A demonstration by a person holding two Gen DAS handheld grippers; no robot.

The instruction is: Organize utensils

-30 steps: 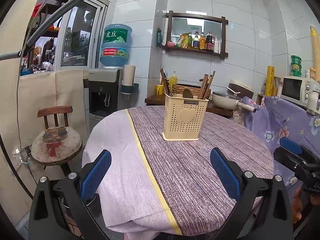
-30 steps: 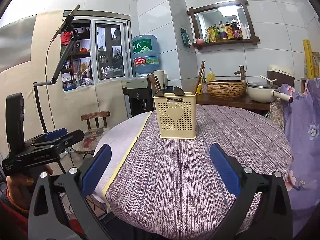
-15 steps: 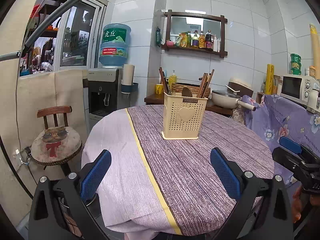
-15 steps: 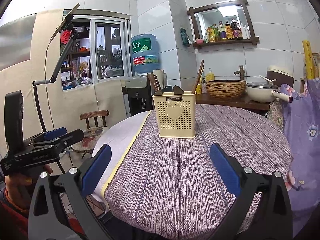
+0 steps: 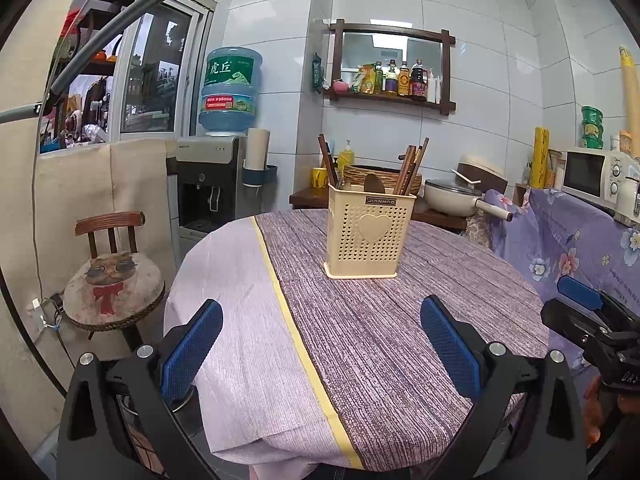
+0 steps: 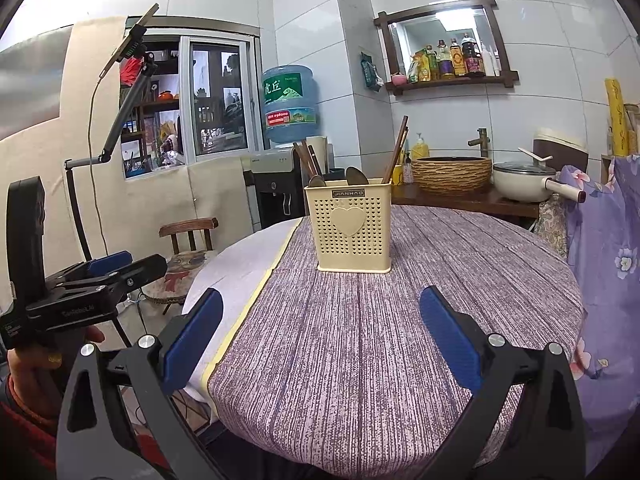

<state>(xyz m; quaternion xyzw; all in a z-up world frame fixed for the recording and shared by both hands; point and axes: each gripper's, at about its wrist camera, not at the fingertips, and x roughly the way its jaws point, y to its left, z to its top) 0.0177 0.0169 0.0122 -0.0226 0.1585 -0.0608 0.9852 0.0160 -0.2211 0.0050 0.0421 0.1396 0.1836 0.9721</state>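
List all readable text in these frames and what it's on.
"JIANHAO": dark label on the cream utensil holder.
"虎丘": green label on the blue water jug; the smaller print and the red band below are too blurred.
Left gripper body: white lettering, too blurred.
Shelf bottles, water dispenser badge, microwave: too small to read.

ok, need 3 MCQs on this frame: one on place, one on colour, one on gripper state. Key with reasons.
1. Where does the utensil holder stand?
A. on the striped purple part of the tablecloth
B. on the chair
C. on the wall shelf

2. What colour is the holder?
A. blue
B. cream
C. red

3. How are the left gripper and right gripper set?
A. both shut on chopsticks
B. one open, one shut
C. both open, empty

Key: 1 A, its base sits right of the yellow stripe; 2 B, its perforated walls are pale cream; 3 C, the blue pads stand wide apart with only cloth between.
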